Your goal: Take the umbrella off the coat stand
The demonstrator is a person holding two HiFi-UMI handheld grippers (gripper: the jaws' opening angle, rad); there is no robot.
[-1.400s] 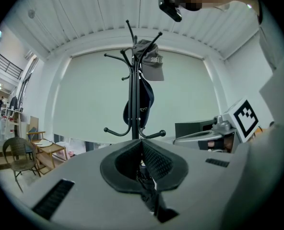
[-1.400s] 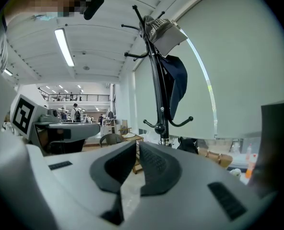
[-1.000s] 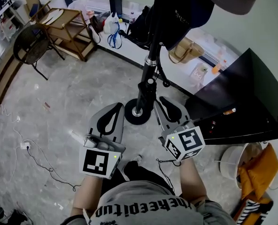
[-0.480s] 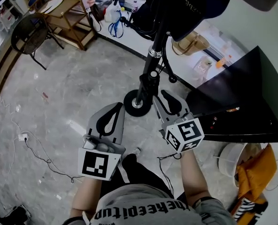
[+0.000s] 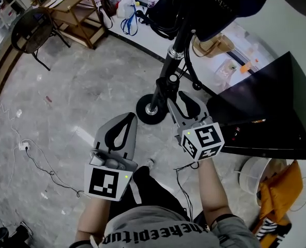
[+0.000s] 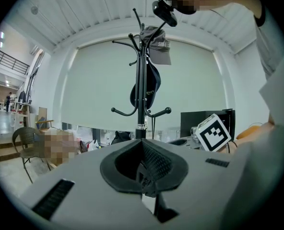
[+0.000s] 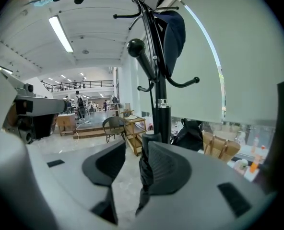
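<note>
The black coat stand (image 5: 173, 56) rises from its round base (image 5: 151, 110) just ahead of both grippers, and its pole (image 7: 159, 80) fills the middle of the right gripper view. A black folded umbrella (image 7: 145, 169) stands upright between the jaws of my right gripper (image 7: 136, 148), close to the pole. It leans on the right pad, while the left pad stands clear of it, and these jaws are opening. In the head view the umbrella (image 5: 161, 94) is a thick dark shape beside the pole, at my right gripper (image 5: 177, 99). My left gripper (image 5: 126, 119) hangs lower left, shut on nothing.
A dark cap (image 5: 220, 4) and a bag hang on the stand's upper hooks. A black desk (image 5: 269, 112) stands close on the right, an orange bag (image 5: 280, 190) beside it. A wooden shelf (image 5: 73, 12) and a chair (image 5: 31, 35) sit far left. Cables (image 5: 34, 161) lie on the floor.
Both grippers have come down a little in front of the stand. The head view has swung, so the stand now sits higher in the picture.
</note>
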